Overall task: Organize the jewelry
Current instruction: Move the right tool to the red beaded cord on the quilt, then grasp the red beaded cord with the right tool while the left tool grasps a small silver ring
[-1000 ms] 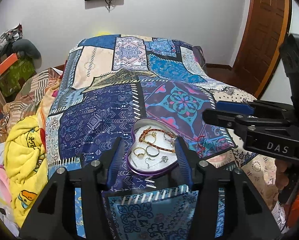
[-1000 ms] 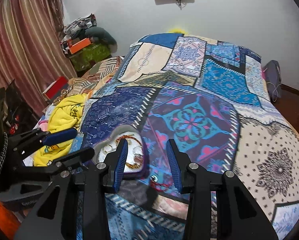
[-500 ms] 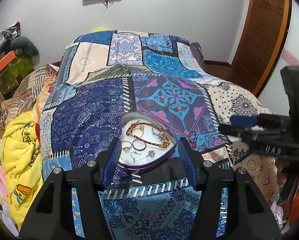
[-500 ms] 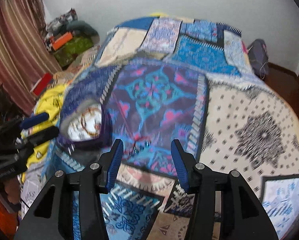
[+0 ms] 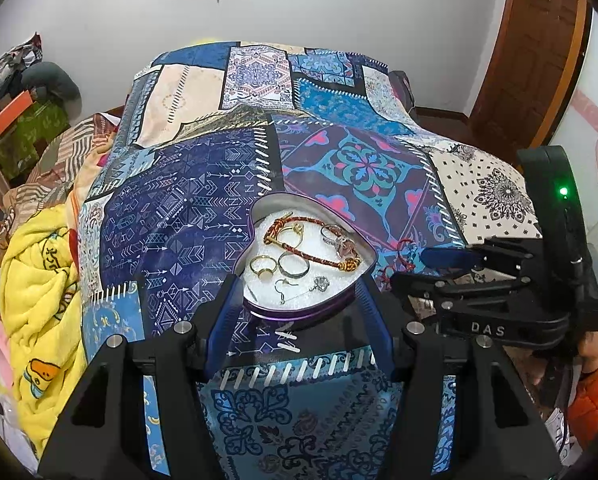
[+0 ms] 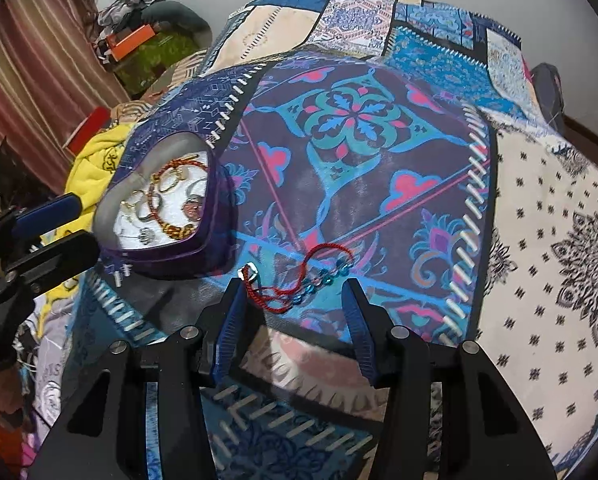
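Observation:
A purple heart-shaped tin (image 5: 259,216) with a white lining lies on the patchwork bed cover (image 5: 187,216). It holds rings, a red-and-gold braided bracelet (image 5: 319,258) and earrings. My left gripper (image 5: 295,284) hovers open, its blue fingertips (image 5: 229,292) on either side of the tin's near point without visibly pressing it. Right of the tin, a red cord bracelet with blue beads (image 6: 299,276) lies on the cover. My right gripper (image 6: 293,288) is open, low over the cover, with the cord bracelet between its fingertips. That bracelet's silver ring end sits close to the left fingertip (image 6: 235,292).
A yellow blanket (image 5: 39,280) and heaped clothes lie left of the bed. Boxes and bags (image 5: 23,120) stack in the far left corner, by striped curtains (image 6: 31,72). A wooden door (image 5: 535,56) stands at the right. A dark bag (image 6: 547,84) rests at the bed's far right edge.
My right gripper has dropped and tipped down toward the cover, its jaws wider, and the red cord bracelet now lies between them. The left gripper opened slightly at the tin.

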Available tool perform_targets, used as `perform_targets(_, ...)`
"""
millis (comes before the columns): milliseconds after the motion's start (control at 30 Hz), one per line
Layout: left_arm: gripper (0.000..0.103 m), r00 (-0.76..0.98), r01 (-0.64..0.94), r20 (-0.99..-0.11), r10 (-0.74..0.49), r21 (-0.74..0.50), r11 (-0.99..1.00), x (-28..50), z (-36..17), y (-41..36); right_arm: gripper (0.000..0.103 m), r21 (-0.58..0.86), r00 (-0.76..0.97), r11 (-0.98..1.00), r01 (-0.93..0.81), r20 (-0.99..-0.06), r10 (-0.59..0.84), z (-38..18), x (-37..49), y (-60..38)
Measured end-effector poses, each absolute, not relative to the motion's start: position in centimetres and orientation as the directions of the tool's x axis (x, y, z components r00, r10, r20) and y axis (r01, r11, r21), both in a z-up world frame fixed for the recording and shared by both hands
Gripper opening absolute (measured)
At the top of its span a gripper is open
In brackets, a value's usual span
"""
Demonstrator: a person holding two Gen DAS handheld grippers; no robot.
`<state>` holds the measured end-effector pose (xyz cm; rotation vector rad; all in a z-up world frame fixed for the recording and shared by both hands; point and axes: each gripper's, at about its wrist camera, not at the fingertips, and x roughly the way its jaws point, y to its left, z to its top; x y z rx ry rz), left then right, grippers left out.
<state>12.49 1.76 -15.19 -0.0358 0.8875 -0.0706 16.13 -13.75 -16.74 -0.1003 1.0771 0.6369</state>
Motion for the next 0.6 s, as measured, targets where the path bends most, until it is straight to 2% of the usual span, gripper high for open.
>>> perform_targets(100,0.058,0.627,0.060,-0.773,-0.096,-0.075,0.995,12.4,-15.2,1.5,0.045,0.191,0.336,0.827,-0.529,-0.848,0.410,-16.8,16.3,-14.1)
perform_targets(367,0.057,0.611,0.121,-0.779,-0.143,-0.086,0.989,12.0,-15.6,-0.8,0.009,0.149,0.383,0.838,-0.525,-0.838,0.389,-17.1,16.6,-14.5)
perform_targets(600,0.057,0.580,0.155,-0.791,-0.194,-0.127,0.980,11.6,-16.2,-2.2,0.007,0.151,0.404,0.842,-0.519,-0.824,0.396,-16.5,15.9,-15.1)
